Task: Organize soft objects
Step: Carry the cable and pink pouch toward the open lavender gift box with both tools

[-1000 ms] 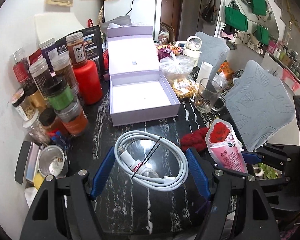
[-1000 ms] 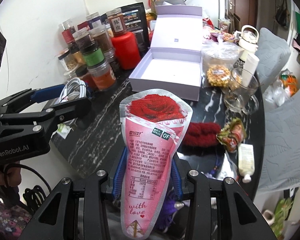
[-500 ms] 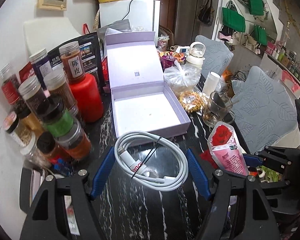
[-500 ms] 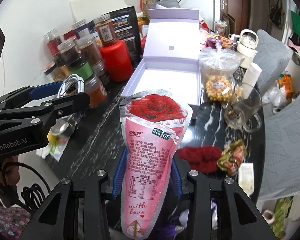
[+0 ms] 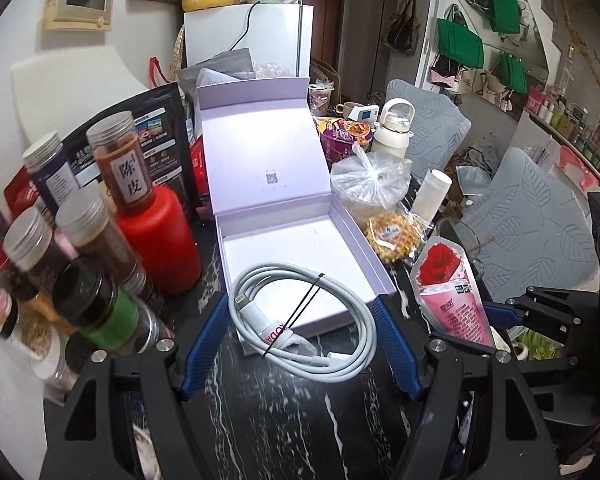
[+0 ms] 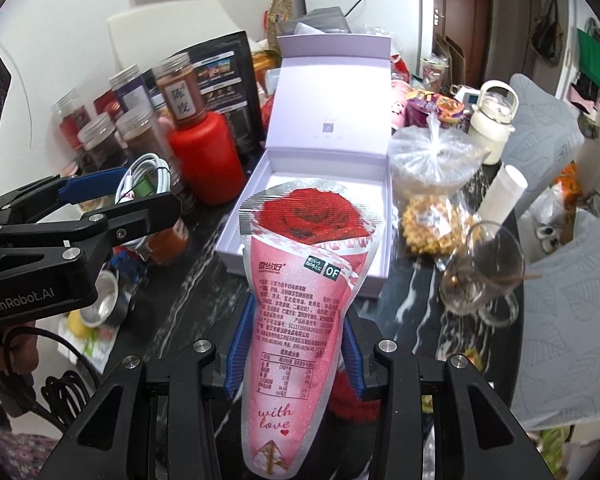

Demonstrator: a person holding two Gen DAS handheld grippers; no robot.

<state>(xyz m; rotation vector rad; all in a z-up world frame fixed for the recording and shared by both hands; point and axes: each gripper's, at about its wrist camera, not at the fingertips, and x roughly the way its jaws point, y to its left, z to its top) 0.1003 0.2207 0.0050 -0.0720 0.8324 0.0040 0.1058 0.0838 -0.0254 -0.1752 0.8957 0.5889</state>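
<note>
My left gripper [image 5: 300,332] is shut on a coiled white cable [image 5: 304,320] tied with a black band, held over the near edge of an open lilac box [image 5: 296,248]. My right gripper [image 6: 294,344] is shut on a pink rose-print pouch [image 6: 304,280], which stands upright between the blue pads in front of the same box [image 6: 328,168]. The pouch [image 5: 452,296] and right gripper also show at the right of the left wrist view. The left gripper with the cable [image 6: 140,176] shows at the left of the right wrist view. A red knitted item [image 6: 350,404] lies on the table behind the pouch.
Spice jars [image 5: 100,216] and a red bottle [image 5: 160,236] crowd the left of the black marble table [image 5: 280,420]. A bagged snack [image 6: 432,224], a glass mug [image 6: 480,272], a white roll [image 6: 504,196] and a kettle [image 6: 492,116] stand right of the box. Grey chairs [image 5: 532,220] are at the right.
Both grippers have moved forward toward the lilac box, which looks larger and nearer. The cable now overlaps the box's near edge. Both grips are unchanged.
</note>
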